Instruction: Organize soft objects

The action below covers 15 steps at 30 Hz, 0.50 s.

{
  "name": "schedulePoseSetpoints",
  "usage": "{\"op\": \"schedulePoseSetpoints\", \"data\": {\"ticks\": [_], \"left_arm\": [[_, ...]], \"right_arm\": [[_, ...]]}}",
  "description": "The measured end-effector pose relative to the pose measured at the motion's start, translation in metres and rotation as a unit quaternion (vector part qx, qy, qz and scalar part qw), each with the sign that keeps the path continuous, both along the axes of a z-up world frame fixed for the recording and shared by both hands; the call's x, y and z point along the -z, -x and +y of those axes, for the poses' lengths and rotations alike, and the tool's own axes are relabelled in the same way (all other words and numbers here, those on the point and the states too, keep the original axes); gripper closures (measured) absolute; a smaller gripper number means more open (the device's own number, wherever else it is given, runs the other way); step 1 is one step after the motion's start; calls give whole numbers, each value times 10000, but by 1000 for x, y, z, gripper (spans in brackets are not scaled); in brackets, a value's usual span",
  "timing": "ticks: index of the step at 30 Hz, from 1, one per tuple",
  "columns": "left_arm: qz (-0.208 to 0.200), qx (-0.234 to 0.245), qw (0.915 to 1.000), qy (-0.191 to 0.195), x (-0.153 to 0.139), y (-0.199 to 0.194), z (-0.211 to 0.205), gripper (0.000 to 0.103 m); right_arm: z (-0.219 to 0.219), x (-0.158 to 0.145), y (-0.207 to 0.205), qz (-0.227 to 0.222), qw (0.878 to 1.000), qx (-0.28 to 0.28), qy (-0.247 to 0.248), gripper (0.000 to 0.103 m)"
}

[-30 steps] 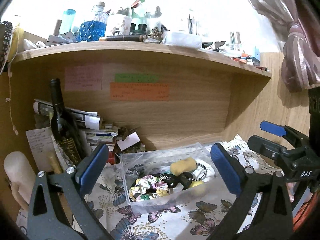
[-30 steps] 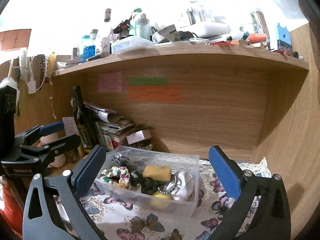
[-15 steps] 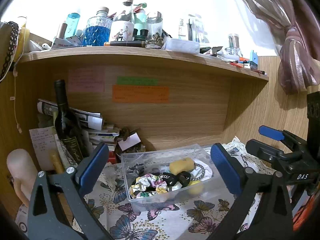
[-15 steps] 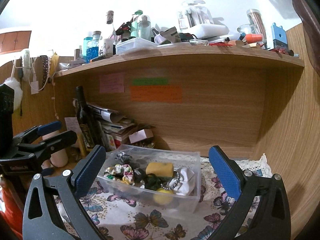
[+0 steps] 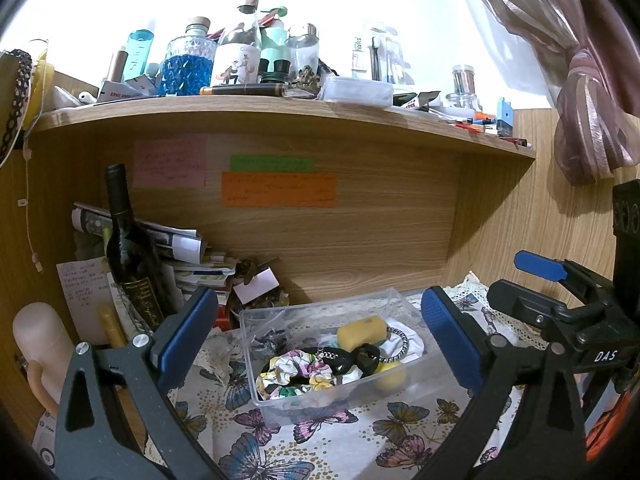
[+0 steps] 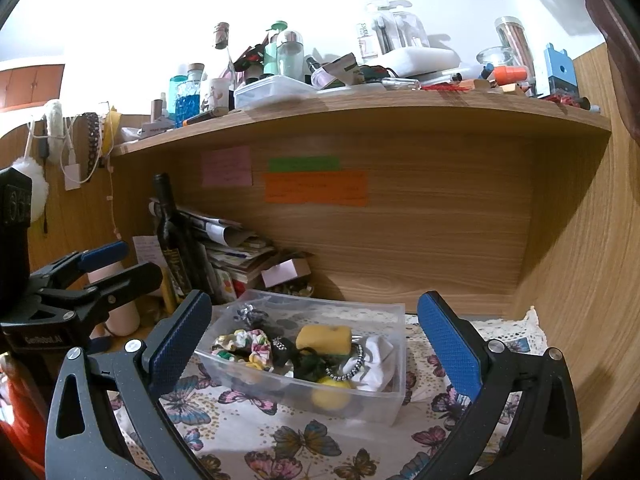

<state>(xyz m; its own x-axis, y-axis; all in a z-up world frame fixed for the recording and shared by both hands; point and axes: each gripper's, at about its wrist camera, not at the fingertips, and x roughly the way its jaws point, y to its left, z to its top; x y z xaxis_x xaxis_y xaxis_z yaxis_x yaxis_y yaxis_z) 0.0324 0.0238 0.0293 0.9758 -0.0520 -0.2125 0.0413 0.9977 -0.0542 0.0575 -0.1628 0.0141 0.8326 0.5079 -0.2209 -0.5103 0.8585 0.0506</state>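
A clear plastic box stands on a butterfly-print cloth. It holds a floral scrunchie, a yellow sponge, black scrunchies, a bead bracelet, a white cloth and a yellow ball. My left gripper is open and empty, held back from the box. My right gripper is open and empty, also back from the box. Each gripper shows at the edge of the other's view.
A wine bottle and stacked papers stand at the back left under a wooden shelf loaded with bottles and jars. A wooden side wall closes the right. A curtain hangs at the right.
Both grippers have drawn back and risen a little, so the box sits lower and smaller in both views. Both stay open; the box contents have not moved.
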Motion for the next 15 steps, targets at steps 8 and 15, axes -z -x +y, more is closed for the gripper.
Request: {"op": "schedulePoseSetpoints", "data": {"ticks": [8,15], "left_arm": [[11,0,10000,0,-1,-1,-1,0],[9,3,10000,-6,-1,-1,-1,0]], "right_arm": [[-1,0,-1,17,10000,6,-19,0],[-1,1,-1,28,10000,15,-28,0]]}}
